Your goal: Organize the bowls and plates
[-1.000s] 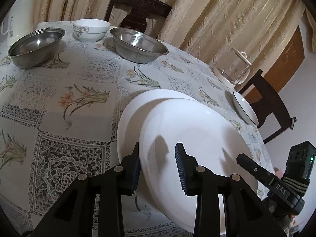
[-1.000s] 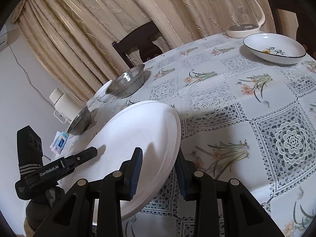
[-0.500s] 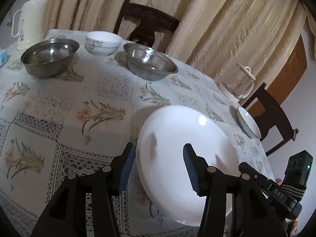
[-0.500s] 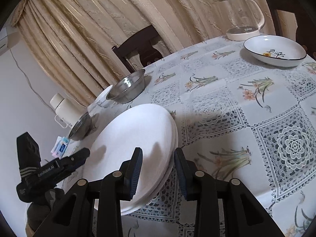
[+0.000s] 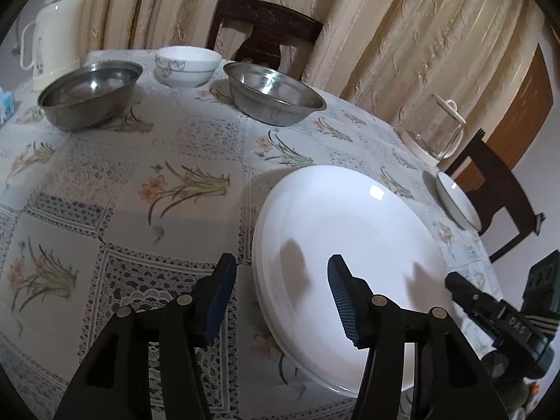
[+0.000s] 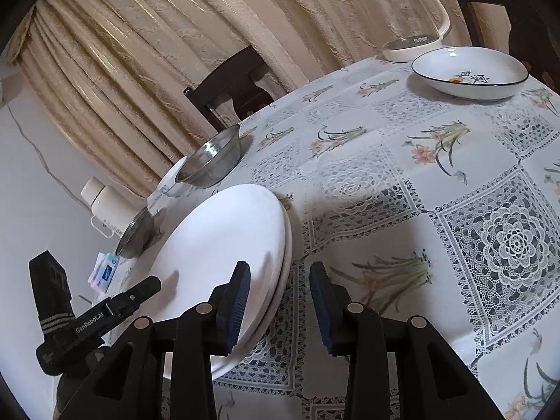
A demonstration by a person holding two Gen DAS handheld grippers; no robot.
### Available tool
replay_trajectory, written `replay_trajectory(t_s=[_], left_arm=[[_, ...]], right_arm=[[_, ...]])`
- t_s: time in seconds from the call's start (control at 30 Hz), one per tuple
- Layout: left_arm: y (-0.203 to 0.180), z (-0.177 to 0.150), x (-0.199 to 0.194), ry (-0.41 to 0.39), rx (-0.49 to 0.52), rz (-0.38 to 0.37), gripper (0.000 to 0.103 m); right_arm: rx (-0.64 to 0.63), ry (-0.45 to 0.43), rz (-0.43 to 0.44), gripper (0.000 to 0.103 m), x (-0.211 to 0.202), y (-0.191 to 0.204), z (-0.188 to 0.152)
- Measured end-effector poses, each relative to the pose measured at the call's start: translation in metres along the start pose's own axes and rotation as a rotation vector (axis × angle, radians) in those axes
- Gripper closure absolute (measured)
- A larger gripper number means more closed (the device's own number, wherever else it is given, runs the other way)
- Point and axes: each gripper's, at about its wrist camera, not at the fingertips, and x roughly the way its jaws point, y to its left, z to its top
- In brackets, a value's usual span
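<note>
The glass kettle carries the brand "SUPOR" in dark letters on the front of its cream base, readable in the right wrist view. In that same view the left gripper shows "GenRobot.AI" in white along its black side. In the left wrist view the right gripper bears white letters that read "DAS". The black-rimmed shallow bowl has dark brush characters painted inside, too small to read.

Bare tablecloth right of stacked plates seems passable
</note>
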Motion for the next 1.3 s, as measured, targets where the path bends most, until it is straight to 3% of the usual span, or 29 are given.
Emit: replay_trajectory(t_s=[0.2, 0.47, 0.6, 0.67, 1.3], left_arm=[[-0.006, -0.003, 0.002, -0.015, 0.047, 0.036, 0.045], [-0.011, -0.006, 0.005, -0.016, 0.076, 0.06, 0.045], [-0.013, -0.007, 0.006, -0.017, 0.083, 0.072, 0.043], [-0.016, -0.008, 0.006, -0.02, 0.089, 0.083, 0.039], [-0.031, -0.013, 0.007, -0.03, 0.134, 0.114, 0.036]], right_arm=[[0.02, -0.016, 0.003, 0.056, -0.002, -0.004, 0.0], [0.041, -0.019, 0.011, 0.055, -0.002, -0.006, -0.001], [0.044, -0.025, 0.016, 0.048, -0.004, -0.008, 0.0], [0.046, -0.027, 0.019, 0.047, -0.004, -0.009, 0.0], [0.067, -0.042, 0.046, 0.043, -0.011, -0.013, -0.002]])
